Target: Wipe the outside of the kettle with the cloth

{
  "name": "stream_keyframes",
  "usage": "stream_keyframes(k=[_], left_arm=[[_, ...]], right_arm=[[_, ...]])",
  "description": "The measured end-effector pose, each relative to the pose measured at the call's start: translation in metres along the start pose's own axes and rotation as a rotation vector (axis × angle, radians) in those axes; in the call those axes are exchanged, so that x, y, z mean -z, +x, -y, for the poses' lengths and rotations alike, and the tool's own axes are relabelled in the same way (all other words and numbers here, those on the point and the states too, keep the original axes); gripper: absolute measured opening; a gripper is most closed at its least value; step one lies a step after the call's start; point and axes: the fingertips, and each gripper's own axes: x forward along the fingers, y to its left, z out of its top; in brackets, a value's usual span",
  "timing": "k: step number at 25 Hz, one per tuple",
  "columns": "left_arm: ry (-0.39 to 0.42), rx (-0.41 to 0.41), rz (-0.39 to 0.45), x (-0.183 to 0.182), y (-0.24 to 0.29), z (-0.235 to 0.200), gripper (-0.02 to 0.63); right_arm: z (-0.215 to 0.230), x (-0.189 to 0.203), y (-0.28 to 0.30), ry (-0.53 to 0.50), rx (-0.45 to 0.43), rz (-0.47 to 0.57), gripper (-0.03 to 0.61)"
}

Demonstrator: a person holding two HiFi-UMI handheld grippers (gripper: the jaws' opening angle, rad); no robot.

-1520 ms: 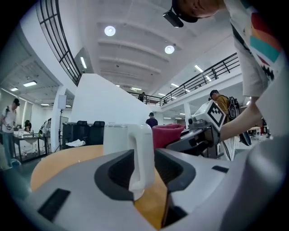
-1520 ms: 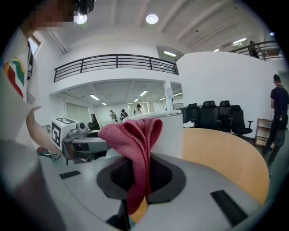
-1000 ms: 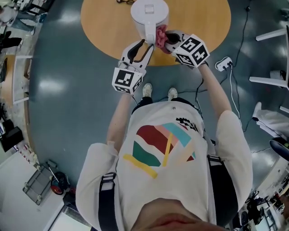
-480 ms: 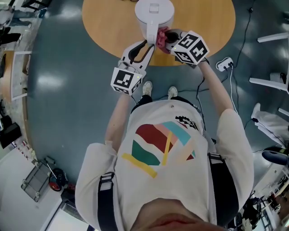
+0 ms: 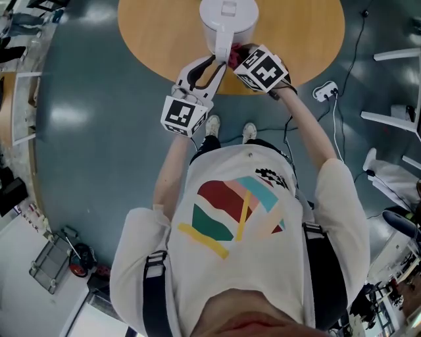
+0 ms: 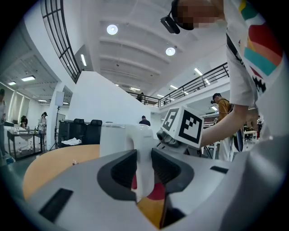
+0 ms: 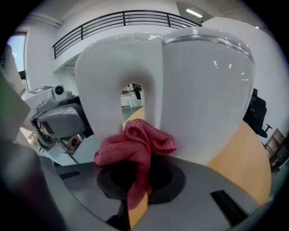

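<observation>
Both grippers crowd the kettle (image 5: 227, 16) on the table (image 5: 151, 39): left gripper (image 6: 143, 173) has just closed on its handle (image 6: 143, 140); right gripper (image 7: 137, 182), clamping cloth (image 7: 135, 142), has dipped.

A white short-sleeve tee (image 5: 217, 172) w/ a red/teal/pink/yellow graphic is worn, plus black shoulder straps (image 5: 155, 284) & white sneakers (image 5: 214, 128). The light-grey left gripper (image 5: 222, 64) & right gripper (image 5: 239, 58) are topped w/ b&w marker cubes (image 5: 183, 116).

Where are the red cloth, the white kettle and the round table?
cloth (image 7: 135, 144): right gripper view, on its bunched middle.
kettle (image 7: 203, 90): right gripper view, on its white side wall.
table (image 5: 158, 39): head view, on bare wood left of the kettle.
</observation>
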Motion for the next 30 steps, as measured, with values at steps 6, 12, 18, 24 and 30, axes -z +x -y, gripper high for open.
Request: stream_keyframes(k=[6,12,18,24,30], left_arm=[[0.009,0.004,0.007,-0.001,0.001,0.003,0.150],[0.009,-0.011,0.009,0.003,0.000,0.002,0.150],[0.002,-0.027,0.018,0.003,-0.001,-0.003,0.150],[0.027,-0.208,0.174,-0.032,-0.027,-0.020,0.152],[0.011,-0.291,0.237,-0.056,-0.050,-0.046,0.152]], right_arm=[[0.002,0.006,0.000,-0.061,0.020,-0.103,0.046],[0.006,0.017,0.004,-0.069,0.040,-0.154,0.046],[0.013,0.039,0.007,-0.043,0.067,-0.195,0.046],[0.015,0.063,-0.014,0.084,0.117,-0.110,0.046],[0.018,0.043,-0.073,0.244,0.210,0.183,0.047]])
